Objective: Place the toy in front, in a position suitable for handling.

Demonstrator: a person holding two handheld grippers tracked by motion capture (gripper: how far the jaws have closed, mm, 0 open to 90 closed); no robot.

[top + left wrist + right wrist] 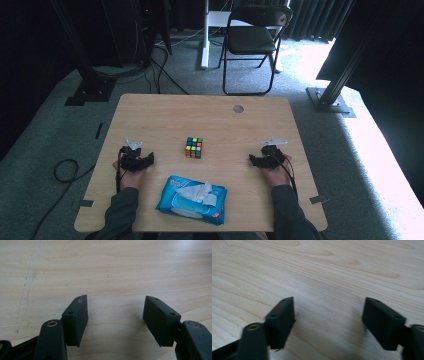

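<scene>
On the wooden table (150, 120), the left gripper (134, 159) sat near the left edge and the right gripper (268, 158) near the right edge, approx. level w/ each other and well apart. Each was held in a hand coming up from the bottom of the high view, w/ dark sleeves showing below. Both grippers rested low over the tabletop.

Left gripper view: its two black jaws stood wide apart, w/ nothing but bare wood btwn them. Right gripper view: same story, jaws spread, bare wood grain in the gap, nothing gripped.

Btwn the two grippers, a bit farther from the person, a small coloured puzzle cube (194, 147) stood on the table, roughly in the middle, touching neither gripper. Closer to the person, a blue pack of wet wipes (191, 199) lay flat near the front edge, w/ a white wipe (200, 191) sticking out crumpled from its top. The pack lay just in front of the cube, apart from it, and btwn the two forearms.

Past the far edge of the table, a dark folding chair (252, 40) stood on grey carpet. A round hole (238, 108) showed in the tabletop near that far edge.
</scene>
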